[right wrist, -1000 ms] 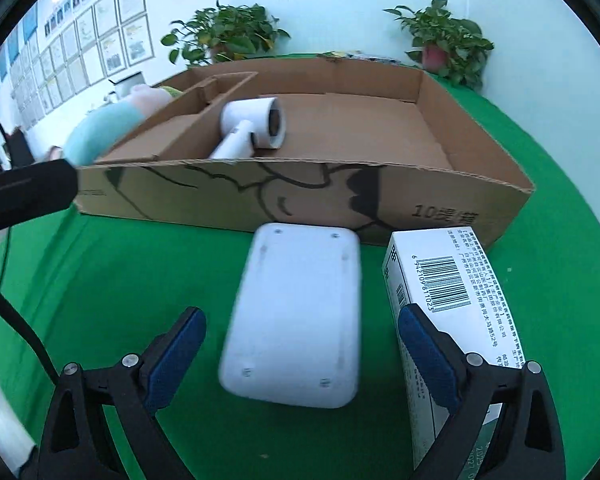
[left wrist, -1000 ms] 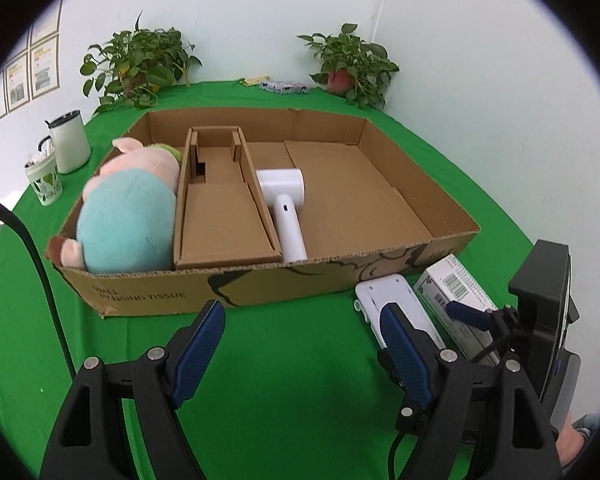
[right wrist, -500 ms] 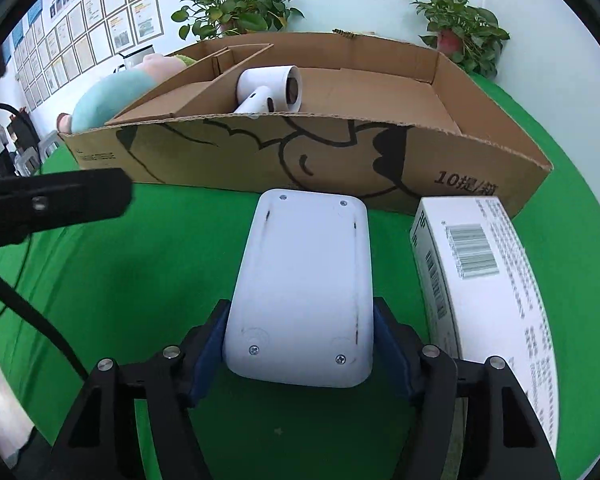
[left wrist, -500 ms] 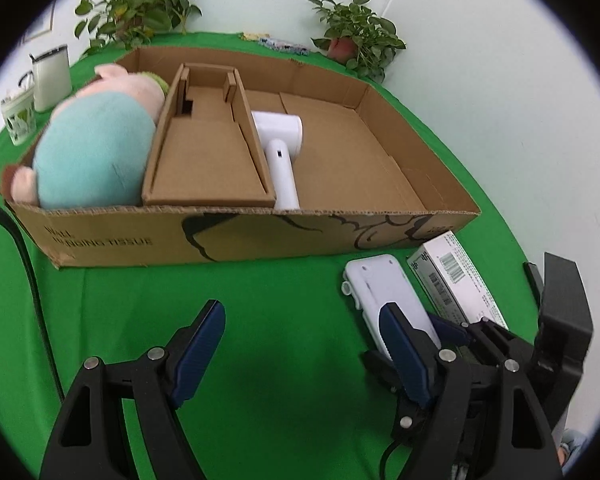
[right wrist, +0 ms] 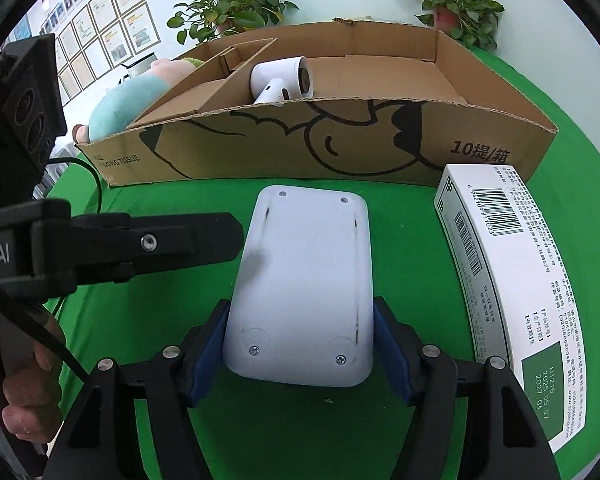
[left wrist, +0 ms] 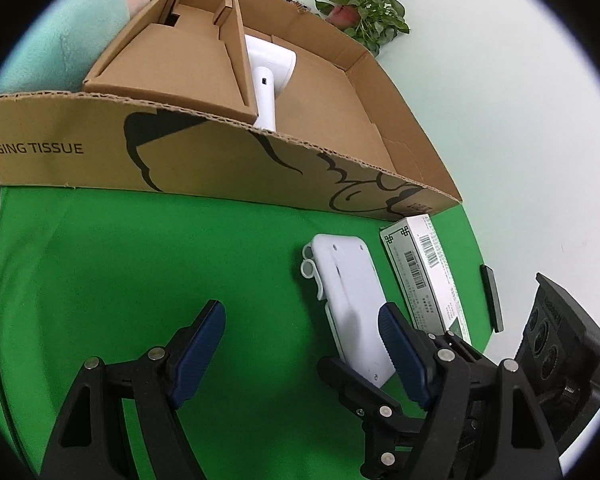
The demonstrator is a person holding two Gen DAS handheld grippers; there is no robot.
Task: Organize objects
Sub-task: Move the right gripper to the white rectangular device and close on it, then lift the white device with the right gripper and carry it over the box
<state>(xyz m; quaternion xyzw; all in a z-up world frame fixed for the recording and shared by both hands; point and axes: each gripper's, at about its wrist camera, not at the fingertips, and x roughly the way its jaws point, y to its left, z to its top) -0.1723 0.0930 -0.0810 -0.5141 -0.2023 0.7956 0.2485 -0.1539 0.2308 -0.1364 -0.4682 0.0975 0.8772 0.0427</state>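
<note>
The right gripper (right wrist: 300,356) has closed its blue pads on the near end of the white plastic device (right wrist: 304,292) — a second ago the jaws stood wide on either side of it, and half a second ago they had only just met its edges. The device lies underside up, screws showing, in the lower centre of the right wrist frame, on or barely off the cloth; I cannot tell which. In the left wrist frame the same device (left wrist: 350,300) sits right of centre, its far end free.

The left gripper (left wrist: 300,344) is spread wide and holds nothing; it has tipped downward, so the cardboard box (left wrist: 220,152) now fills the upper half of its frame.

With the grip made, the likely next step is a lift over the box's front wall (right wrist: 320,140) into the open floor at the right side, beside the white hair dryer (right wrist: 282,80). The plush toy (right wrist: 128,104) fills the left compartment, next to a cardboard insert.

A white carton with barcodes (right wrist: 508,280) lies just beside the device at the right edge, not yet packed.

Everything rests on a green cloth-covered table (right wrist: 160,216). Pale walls, potted plants (right wrist: 228,12) in the upper part of the frame, and framed notices at upper left.
</note>
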